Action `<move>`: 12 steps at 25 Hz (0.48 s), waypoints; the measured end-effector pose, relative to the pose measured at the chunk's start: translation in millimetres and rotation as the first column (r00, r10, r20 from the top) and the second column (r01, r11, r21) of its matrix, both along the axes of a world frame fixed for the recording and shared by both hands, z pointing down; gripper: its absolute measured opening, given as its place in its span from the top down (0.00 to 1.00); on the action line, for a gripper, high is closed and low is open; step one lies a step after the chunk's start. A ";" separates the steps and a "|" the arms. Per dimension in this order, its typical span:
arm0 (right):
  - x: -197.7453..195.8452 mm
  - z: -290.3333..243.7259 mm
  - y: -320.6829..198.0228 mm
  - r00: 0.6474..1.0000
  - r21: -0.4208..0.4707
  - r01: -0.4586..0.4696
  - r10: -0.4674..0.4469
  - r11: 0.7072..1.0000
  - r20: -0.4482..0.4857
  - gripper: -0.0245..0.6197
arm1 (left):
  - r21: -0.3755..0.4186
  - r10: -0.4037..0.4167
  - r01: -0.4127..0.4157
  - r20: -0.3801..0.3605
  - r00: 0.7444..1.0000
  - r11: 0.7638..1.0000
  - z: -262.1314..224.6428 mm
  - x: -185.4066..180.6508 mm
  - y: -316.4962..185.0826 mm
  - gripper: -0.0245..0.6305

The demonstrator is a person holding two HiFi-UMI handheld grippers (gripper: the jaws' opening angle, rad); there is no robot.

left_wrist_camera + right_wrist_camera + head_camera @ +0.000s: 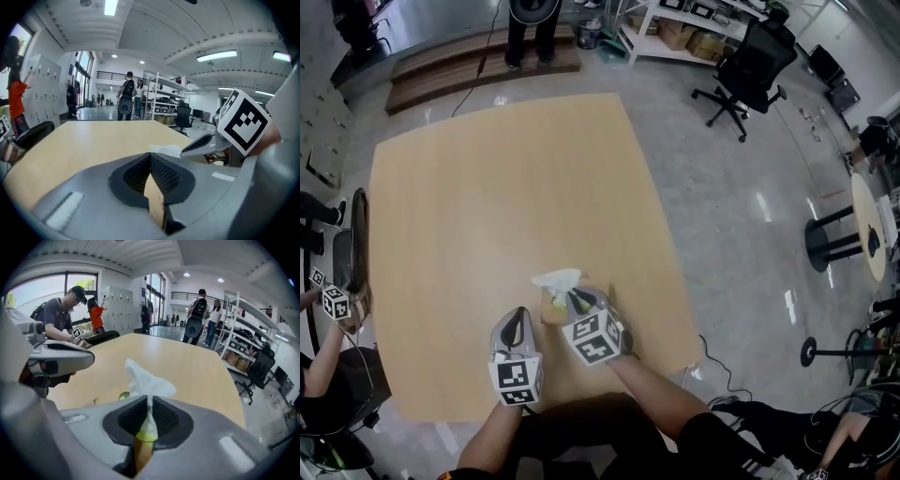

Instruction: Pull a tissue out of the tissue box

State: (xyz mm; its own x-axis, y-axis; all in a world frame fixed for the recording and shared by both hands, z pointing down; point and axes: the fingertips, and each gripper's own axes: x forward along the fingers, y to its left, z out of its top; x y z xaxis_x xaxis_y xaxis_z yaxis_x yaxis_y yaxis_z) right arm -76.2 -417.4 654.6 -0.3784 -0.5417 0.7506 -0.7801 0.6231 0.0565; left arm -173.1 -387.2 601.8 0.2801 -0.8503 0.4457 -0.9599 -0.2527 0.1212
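A crumpled white paper tissue [556,278] is seen just below the middle of the head view. It stands in a ruffled peak out of a small tan cardboard tissue box [551,309] marked with a yellow-green patch. The box is set on the near part of a large light wooden table [506,187], towards the lower edge of the frame.

In the right gripper view the tissue [149,380] fills the centre. Its upper part is fanned out in soft folds, and its lower part is drawn into a thin neck. That neck is pinched between the black ribbed pads of the grey right gripper [149,404], whose jaws are closed narrowly on it. The tan top of the box [105,397] is seen just behind, at the lower left. In the head view the right gripper [577,298] is tilted down over the box, with its black-and-white marker cube facing up.

The grey left gripper [517,321] is held just to the left of the box. In the left gripper view, the left gripper [151,157] is shown with its jaws brought together at the tips and nothing between them. The tissue [166,150] appears beyond them as a small white shape.

Around the table, a glossy grey floor [741,216] is seen. A black office chair [750,66] stands at the upper right of the head view.
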 end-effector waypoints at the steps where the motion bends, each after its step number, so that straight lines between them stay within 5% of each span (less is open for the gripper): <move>1: -0.6 -1.2 -0.4 1.000 0.002 -0.002 0.002 1.000 -0.001 0.94 | -0.001 0.002 -0.002 -0.002 1.000 1.000 -0.7 -0.3 0.4 0.93; 12: 18.0 -65.1 -19.5 0.976 0.095 -0.138 0.119 0.986 0.183 0.96 | 0.033 0.040 -0.041 0.022 0.999 0.999 -18.8 9.7 5.4 0.93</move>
State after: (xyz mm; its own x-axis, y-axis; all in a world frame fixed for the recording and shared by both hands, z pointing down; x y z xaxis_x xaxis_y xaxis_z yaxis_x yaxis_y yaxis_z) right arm -58.2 -437.0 589.5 -0.4212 -0.6679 0.6137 -0.8569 0.5147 -0.0279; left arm -163.4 -381.8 583.0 0.3054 -0.8527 0.4237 -0.9511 -0.2950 0.0918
